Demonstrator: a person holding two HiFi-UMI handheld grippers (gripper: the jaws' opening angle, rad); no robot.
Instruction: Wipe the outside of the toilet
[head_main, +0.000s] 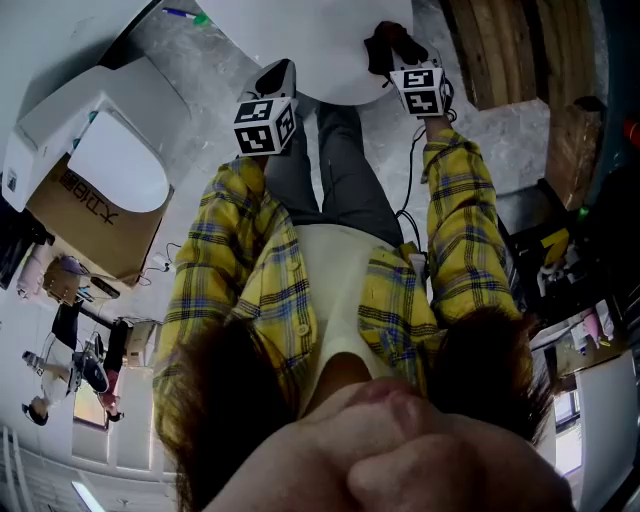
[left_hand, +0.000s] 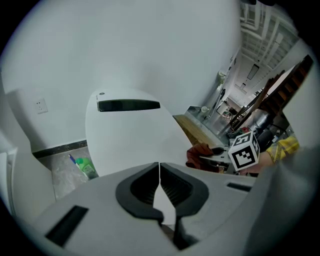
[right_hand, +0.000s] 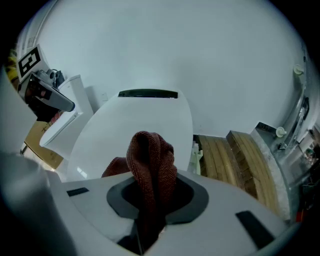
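Cloth of rust-brown knitted fabric (right_hand: 150, 160) is sitting clamped between the jaws of the right gripper (right_hand: 150, 199). The glossy white toilet (right_hand: 142, 125) is lying straight ahead and just below it, its closed lid running lengthwise toward the wall. The left gripper (left_hand: 160, 186) (jaws together, nothing between them) is hovering alongside, so the right one looks better placed to wipe.

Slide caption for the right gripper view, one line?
Right tool shut on a brown cloth, facing the white toilet.

toilet lid (right_hand: 145, 125) top free; left flank: green bottle (left_hand: 86, 167); right flank: wooden planks (right_hand: 235, 160)
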